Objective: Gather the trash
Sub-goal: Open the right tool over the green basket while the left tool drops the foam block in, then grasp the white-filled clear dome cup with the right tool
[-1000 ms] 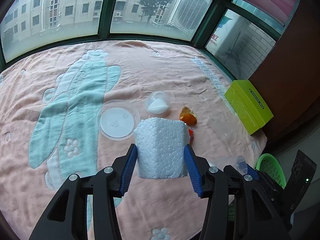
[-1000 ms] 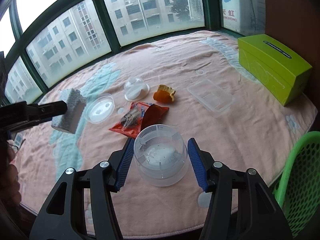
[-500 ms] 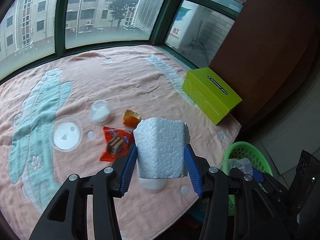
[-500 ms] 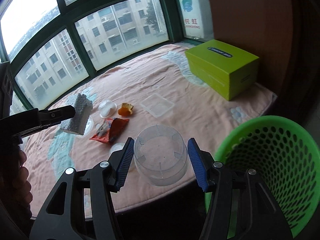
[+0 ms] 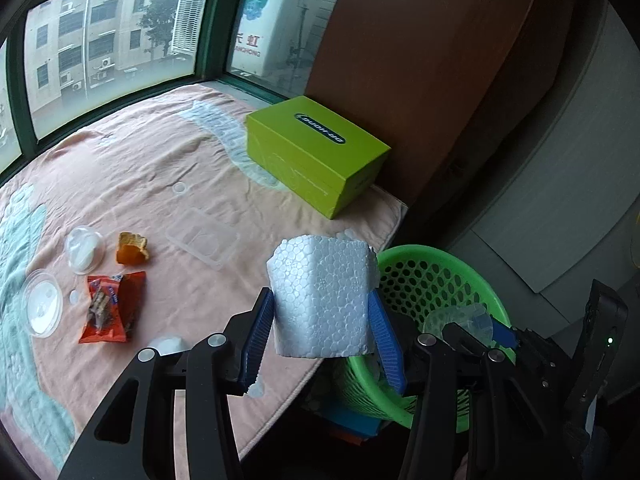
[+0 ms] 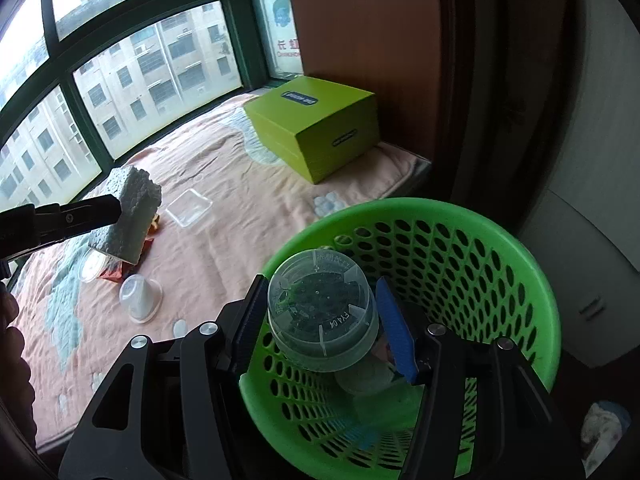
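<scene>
The left gripper pinches a white polystyrene foam block; the right gripper clasps a clear round plastic cup over the green perforated plastic basket.

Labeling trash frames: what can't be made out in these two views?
- Green basket contents: right wrist view, clear cup in the right claw covers them.
- Basket base: left wrist view, foam block and claw arms cover it.
- Red wrapper: right wrist view, mostly behind the foam.
- Box label: too small in both.
</scene>
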Demonstrator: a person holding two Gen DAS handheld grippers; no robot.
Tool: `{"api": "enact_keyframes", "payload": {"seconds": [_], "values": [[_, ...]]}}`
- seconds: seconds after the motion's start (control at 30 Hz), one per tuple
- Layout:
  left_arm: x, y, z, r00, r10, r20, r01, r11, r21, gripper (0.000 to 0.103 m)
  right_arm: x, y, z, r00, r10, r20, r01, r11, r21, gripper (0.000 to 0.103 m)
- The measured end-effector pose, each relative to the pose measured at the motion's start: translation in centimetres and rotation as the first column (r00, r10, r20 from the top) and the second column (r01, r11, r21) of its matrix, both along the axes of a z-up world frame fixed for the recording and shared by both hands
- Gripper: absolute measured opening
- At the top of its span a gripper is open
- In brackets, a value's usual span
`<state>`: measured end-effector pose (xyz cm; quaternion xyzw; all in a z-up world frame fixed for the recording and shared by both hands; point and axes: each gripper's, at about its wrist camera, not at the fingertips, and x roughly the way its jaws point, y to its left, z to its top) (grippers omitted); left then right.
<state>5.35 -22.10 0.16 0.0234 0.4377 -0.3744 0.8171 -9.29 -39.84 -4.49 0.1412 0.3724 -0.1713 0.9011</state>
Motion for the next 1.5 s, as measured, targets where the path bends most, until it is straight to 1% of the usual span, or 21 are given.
{"api": "enact_keyframes", "payload": {"seconds": [0.13,0.27,0.37,0.57,0.73,0.87,0.9,1.0,1.1,1.2,1.3,1.43,1.5], "values": [[-0.8,-2.4,-0.2,0.999,-0.044,-0.004,0.044,0.999,0.010,0.047,-1.5,-2.2,0.0,1.000,-0.029,0.010,0.029,1.000,0.005,0.056],[-1.5,-4.7,-0.5,0.997,-0.077,-0.007,0.078,0.997,0.029,0.047,-2.6,-4.1,0.2,0.998,-0.047,0.038,0.046,0.999,0.020,0.061],[-2.1,-6.6,-0.8,0.995,-0.101,-0.007,0.102,0.994,0.038,0.047,-3.4,-5.5,0.4,0.996,-0.058,0.066,0.056,0.998,0.035,0.061],[-2.9,-10.1,-1.8,0.989,-0.145,-0.021,0.146,0.987,0.061,0.048,-5.1,-8.1,0.6,0.990,-0.090,0.112,0.084,0.995,0.052,0.065],[-3.2,-12.3,-2.9,0.985,-0.167,-0.035,0.170,0.982,0.088,0.048,-6.1,-9.7,0.3,0.986,-0.112,0.126,0.104,0.992,0.065,0.066],[-3.4,-13.3,-3.6,0.982,-0.179,-0.054,0.184,0.978,0.097,0.058,-6.2,-10.4,-0.2,0.985,-0.125,0.123,0.113,0.989,0.096,0.066],[-3.3,-13.4,-3.8,0.982,-0.182,-0.058,0.187,0.978,0.093,0.059,-6.2,-10.5,-0.3,0.985,-0.127,0.121,0.115,0.989,0.098,0.066],[-3.3,-13.6,-4.3,0.982,-0.178,-0.069,0.184,0.978,0.097,0.063,-6.1,-10.5,-0.4,0.985,-0.125,0.119,0.112,0.987,0.112,0.066],[-3.0,-12.9,-4.5,0.984,-0.160,-0.074,0.166,0.982,0.093,0.063,-5.7,-10.1,-0.3,0.987,-0.109,0.120,0.096,0.989,0.113,0.066],[-2.4,-11.6,-4.5,0.990,-0.123,-0.068,0.129,0.987,0.094,0.065,-5.3,-9.3,-0.1,0.989,-0.085,0.121,0.071,0.991,0.112,0.068],[-1.9,-9.7,-4.5,0.994,-0.086,-0.066,0.091,0.992,0.088,0.065,-4.6,-8.1,0.2,0.990,-0.050,0.128,0.037,0.994,0.103,0.070],[-0.9,-6.4,-4.3,0.998,-0.015,-0.059,0.020,0.995,0.094,0.065,-3.7,-6.2,0.7,0.990,-0.011,0.143,-0.002,0.996,0.092,0.070],[-0.4,-4.6,-4.2,0.999,0.021,-0.048,-0.016,0.995,0.101,0.065,-3.1,-5.1,1.0,0.988,0.010,0.154,-0.025,0.995,0.094,0.073]]}}
